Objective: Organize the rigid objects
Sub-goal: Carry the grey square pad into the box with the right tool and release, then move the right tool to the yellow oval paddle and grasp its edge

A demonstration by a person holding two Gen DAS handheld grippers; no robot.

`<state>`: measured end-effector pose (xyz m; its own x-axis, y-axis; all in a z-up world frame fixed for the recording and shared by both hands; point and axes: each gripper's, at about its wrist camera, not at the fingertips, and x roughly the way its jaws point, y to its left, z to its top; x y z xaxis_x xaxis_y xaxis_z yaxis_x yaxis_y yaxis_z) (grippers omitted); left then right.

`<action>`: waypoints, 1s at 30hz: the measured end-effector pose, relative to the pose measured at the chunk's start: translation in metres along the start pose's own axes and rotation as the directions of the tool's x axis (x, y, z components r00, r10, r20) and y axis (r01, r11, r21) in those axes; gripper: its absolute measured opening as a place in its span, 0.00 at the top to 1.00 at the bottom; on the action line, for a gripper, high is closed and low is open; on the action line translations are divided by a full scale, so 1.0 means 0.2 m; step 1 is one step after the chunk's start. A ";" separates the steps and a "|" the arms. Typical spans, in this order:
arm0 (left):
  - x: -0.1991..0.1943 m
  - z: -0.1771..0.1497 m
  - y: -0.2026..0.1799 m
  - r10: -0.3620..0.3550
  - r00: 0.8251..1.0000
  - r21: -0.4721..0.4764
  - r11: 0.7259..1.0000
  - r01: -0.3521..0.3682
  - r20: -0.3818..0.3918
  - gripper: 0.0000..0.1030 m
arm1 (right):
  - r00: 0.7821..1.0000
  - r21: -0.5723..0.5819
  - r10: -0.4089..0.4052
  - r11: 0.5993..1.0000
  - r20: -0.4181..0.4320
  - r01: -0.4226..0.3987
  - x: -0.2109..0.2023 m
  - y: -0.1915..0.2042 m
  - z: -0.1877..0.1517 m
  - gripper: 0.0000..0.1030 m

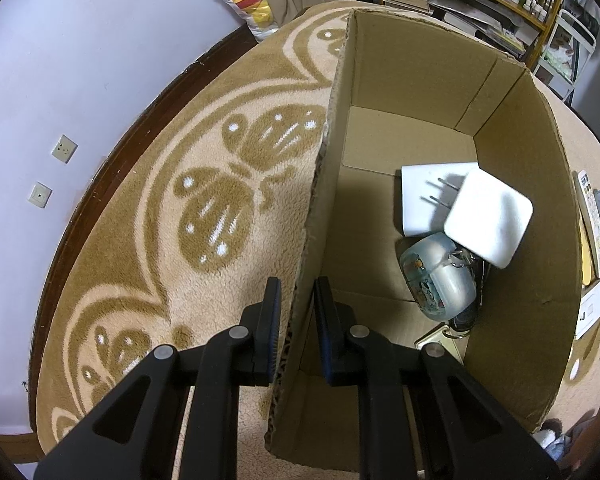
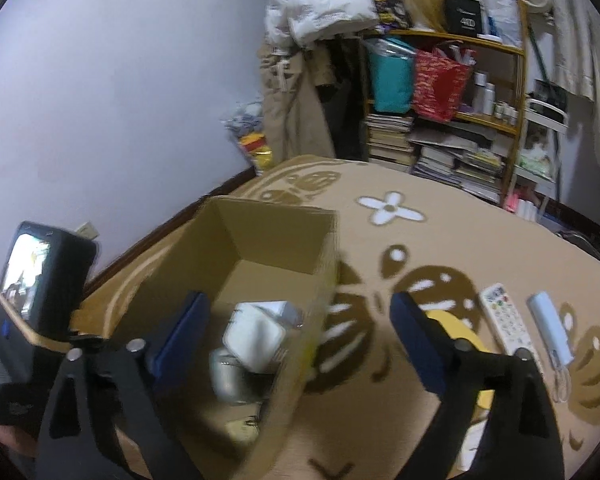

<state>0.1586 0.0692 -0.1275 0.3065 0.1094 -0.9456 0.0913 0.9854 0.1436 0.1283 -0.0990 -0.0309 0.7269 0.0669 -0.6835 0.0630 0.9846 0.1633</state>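
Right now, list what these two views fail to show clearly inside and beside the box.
- Dark item under the pale round case, left wrist view: mostly hidden by the case and white adapter.
- Gold-edged item at the cardboard box bottom: covered by the left gripper fingers.
- Box contents, right wrist view: blurred.
- Yellow object: behind the right gripper finger.
- Remote control buttons: too small.

Black tongs (image 1: 296, 292), blue pads (image 2: 408, 320), silver rivets.
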 end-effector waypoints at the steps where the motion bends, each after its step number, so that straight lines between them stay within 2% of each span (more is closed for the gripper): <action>1: 0.00 0.00 0.00 -0.002 1.000 -0.001 1.000 0.002 0.000 0.84 | 1.000 0.007 -0.012 1.000 0.001 0.012 0.00 -0.03 0.00 0.03; 9: 0.00 0.00 0.00 0.000 1.000 -0.003 1.000 0.000 -0.001 0.84 | 0.992 0.099 -0.125 0.987 -0.024 0.127 0.06 -0.25 0.00 0.02; 18: 0.00 0.00 0.01 0.005 1.000 0.000 1.000 -0.005 -0.001 0.84 | 0.986 0.154 -0.151 0.975 -0.067 0.159 0.12 -0.46 -0.04 0.02; 26: 0.00 0.00 0.01 0.006 1.000 0.000 1.000 -0.006 -0.002 0.84 | 0.964 0.164 -0.219 0.956 -0.151 0.243 0.23 -0.60 -0.10 0.02; 30: 0.00 0.00 0.01 0.005 1.000 0.001 1.000 -0.005 -0.001 0.84 | 0.959 0.193 -0.204 0.951 -0.196 0.242 0.29 -0.69 -0.15 0.02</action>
<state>0.1591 0.0705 -0.1275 0.3065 0.1146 -0.9450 0.0906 0.9847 0.1488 0.1404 -0.2254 -0.1140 0.5506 -0.1054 -0.8281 0.3680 0.9211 0.1275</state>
